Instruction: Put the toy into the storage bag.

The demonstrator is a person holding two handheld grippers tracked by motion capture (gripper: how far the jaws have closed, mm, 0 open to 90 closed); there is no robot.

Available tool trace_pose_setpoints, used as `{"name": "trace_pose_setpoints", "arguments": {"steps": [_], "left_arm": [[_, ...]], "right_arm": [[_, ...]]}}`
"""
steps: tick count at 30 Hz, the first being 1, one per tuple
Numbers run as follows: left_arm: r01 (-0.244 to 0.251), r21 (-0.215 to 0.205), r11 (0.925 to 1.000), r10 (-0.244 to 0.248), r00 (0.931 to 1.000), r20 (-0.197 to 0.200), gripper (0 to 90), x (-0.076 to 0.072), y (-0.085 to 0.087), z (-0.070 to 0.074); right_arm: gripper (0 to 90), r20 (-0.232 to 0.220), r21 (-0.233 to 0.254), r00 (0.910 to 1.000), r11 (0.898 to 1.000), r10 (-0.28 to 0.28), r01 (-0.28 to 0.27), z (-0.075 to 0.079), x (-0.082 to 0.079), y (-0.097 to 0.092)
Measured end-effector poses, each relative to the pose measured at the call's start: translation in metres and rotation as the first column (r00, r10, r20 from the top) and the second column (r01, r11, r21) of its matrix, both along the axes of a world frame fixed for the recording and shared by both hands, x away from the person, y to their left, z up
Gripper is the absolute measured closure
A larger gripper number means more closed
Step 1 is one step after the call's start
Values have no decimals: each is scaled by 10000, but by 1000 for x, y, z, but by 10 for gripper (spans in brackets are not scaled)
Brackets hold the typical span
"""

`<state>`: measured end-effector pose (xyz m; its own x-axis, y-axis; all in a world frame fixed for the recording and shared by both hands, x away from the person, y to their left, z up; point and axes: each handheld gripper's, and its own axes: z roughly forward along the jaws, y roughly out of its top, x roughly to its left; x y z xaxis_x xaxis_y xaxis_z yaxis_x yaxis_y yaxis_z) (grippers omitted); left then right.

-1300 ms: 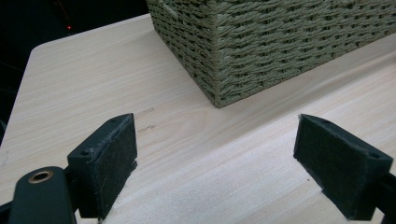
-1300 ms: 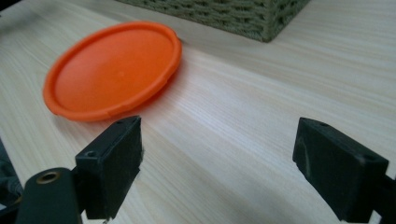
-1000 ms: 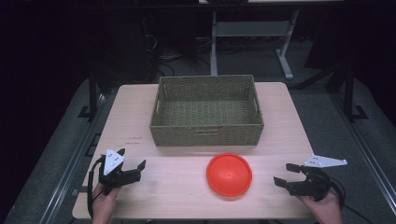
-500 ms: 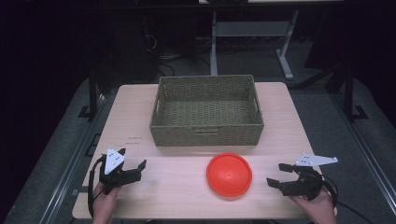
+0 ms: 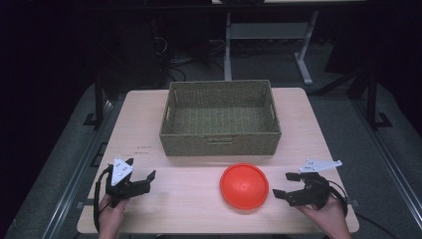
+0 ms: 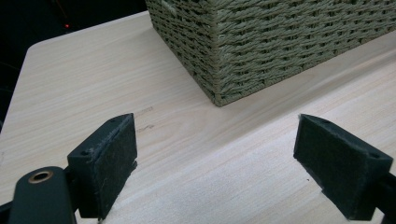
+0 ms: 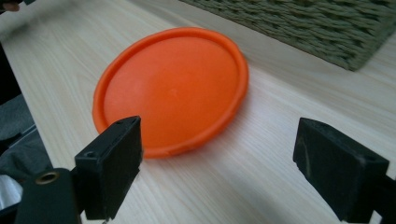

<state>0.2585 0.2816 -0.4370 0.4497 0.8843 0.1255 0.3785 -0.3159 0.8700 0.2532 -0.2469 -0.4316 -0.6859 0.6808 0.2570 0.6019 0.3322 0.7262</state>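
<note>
Table (image 5: 149,124) was light wood, dark floor all round. Woven basket (image 5: 220,119) sat at the far middle of it, nothing visible inside; used as the landmark below.

Orange plate (image 5: 244,185) lay flat, upside down by the look of it, just in front of the basket's near wall and a little toward its right end, apart from the wall, not touching.

Right hand-held gripper (image 5: 287,185) sat low over the table, in front of the basket's right corner, just beside the plate's right edge. Jaws stood wide apart, nothing between them. In the right gripper view the plate (image 7: 173,88) lay just ahead of the jaws, off toward the left one.

Left hand-held gripper (image 5: 142,174) was well in front of the basket's left corner, jaws likewise spread and empty, pointing at that corner (image 6: 217,93).

Judgement: step in hand was the approach to the plate, grasp not yet made. Next move likely calls for getting one jaw under the rim, since the plate lay flat, then pinching the edge and lifting toward the basket.
</note>
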Motion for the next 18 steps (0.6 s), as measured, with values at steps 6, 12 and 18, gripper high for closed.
{"name": "trace_pose_setpoints", "arguments": {"steps": [6, 12, 18], "left_arm": [[11, 34, 10000, -11, 10000, -5, 128, -1, -1, 1], [-15, 58, 10000, 15, 10000, 12, 128, 0, -1, 0], [-17, 71, 10000, 17, 10000, -4, 128, 0, -1, 1]], "right_arm": [[150, -230, -269, 9993, 9992, 300, -306, 6, 9, 17], [151, -406, -569, 9962, 9952, 775, -797, 13, 23, 32], [164, -666, -940, 9944, 9917, 817, -878, 8, 41, 43]]}}
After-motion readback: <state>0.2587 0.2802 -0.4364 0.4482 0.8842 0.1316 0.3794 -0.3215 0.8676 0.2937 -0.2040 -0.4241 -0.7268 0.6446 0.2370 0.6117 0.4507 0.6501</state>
